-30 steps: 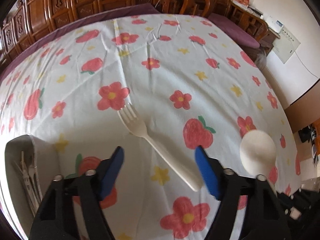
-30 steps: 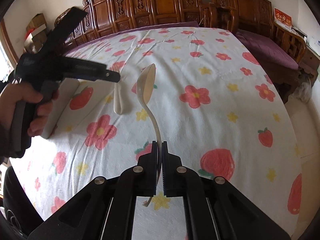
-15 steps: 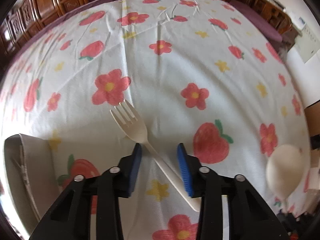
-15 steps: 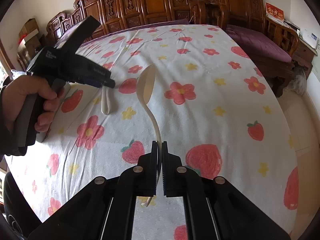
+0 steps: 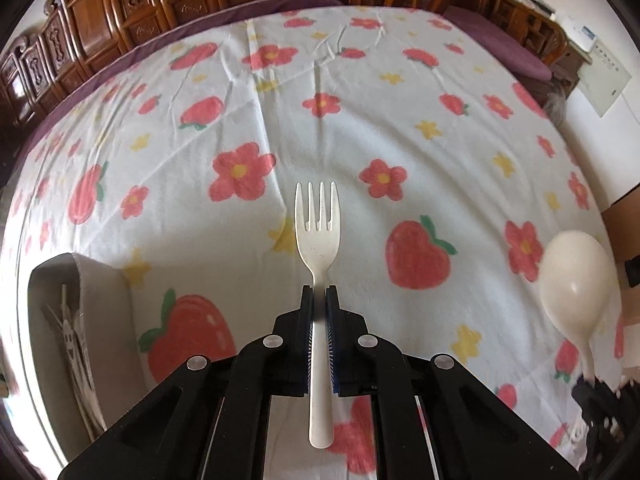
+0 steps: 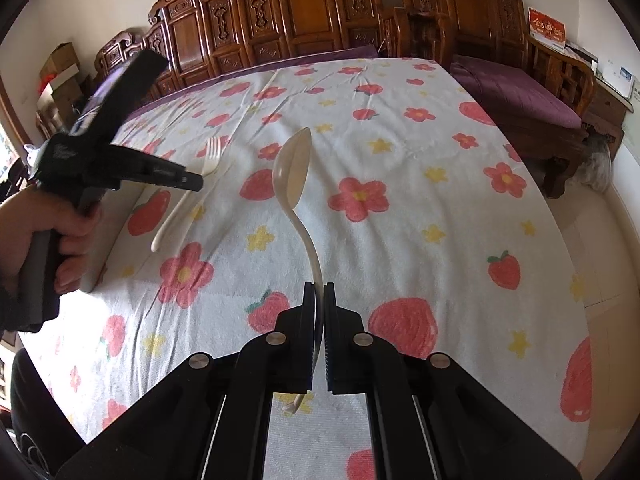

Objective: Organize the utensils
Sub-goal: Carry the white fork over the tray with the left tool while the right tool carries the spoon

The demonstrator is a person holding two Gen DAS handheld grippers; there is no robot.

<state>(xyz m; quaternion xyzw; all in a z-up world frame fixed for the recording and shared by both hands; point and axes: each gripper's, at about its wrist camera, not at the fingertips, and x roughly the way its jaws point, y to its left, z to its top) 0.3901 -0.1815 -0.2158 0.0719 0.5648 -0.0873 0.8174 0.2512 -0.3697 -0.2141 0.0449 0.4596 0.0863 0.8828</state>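
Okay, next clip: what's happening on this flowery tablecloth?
A person is sorting utensils with a handheld gripper in each hand. The left gripper has just been closing and now pinches the handle of a cream plastic fork, which is off the tablecloth. The right gripper holds a cream spoon by its handle, bowl raised. A beige utensil tray sits at the left with some pieces in it.

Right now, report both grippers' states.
Left gripper: just closed, gripping the fork by its handle.
Right gripper: shut on the spoon handle.
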